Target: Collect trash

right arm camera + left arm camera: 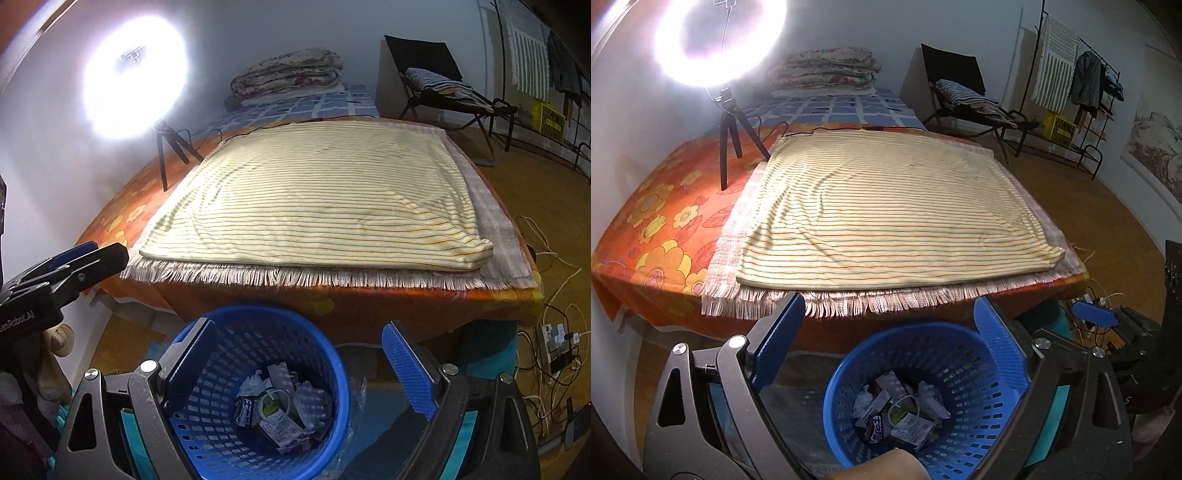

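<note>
My left gripper [886,332] and right gripper [295,362] hang wide apart, holding nothing, above the blue perforated basket [207,424] — crumpled paper and cartons [280,410] inside — near the bed [369,299].

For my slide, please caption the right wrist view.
Open right gripper above the blue basket of collected trash, before the striped cloth.

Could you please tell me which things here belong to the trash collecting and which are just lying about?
Job:
blue basket
trash inside it
left gripper, open
right gripper, open

Lying about:
striped cloth
ring light
folded quilt
chair
</note>
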